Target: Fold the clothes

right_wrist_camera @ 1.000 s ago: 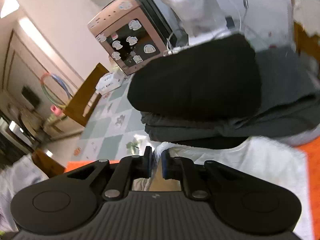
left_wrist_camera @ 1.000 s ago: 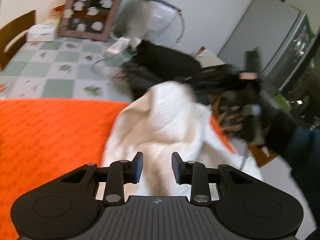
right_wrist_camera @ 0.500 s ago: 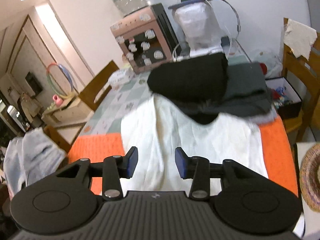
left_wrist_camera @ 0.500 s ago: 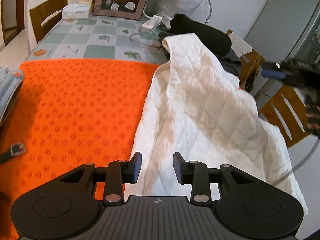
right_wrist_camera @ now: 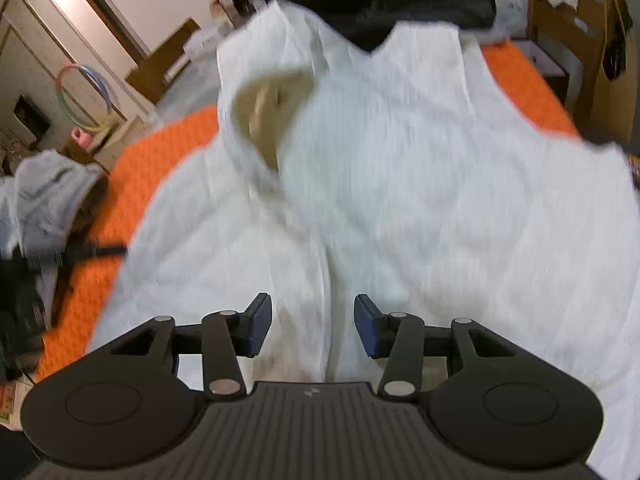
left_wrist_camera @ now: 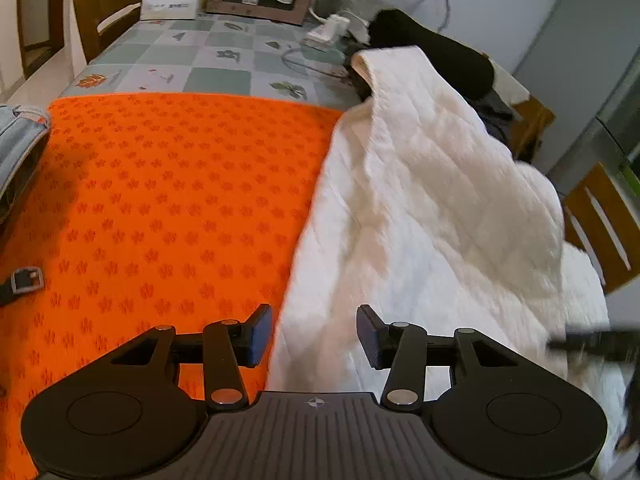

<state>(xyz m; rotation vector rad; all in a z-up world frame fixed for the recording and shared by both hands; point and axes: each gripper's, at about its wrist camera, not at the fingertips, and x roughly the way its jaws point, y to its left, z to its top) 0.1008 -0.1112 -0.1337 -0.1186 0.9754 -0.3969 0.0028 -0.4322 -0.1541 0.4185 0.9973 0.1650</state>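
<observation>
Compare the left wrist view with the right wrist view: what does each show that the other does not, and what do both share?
Only the left wrist view shows the checked tablecloth, a white power strip and the open left gripper. Only the right wrist view shows the tan lining inside the garment's neck opening, a hoop against the wall and the open right gripper. Both show the white quilted garment on the orange cloth, with dark folded clothes beyond.
</observation>
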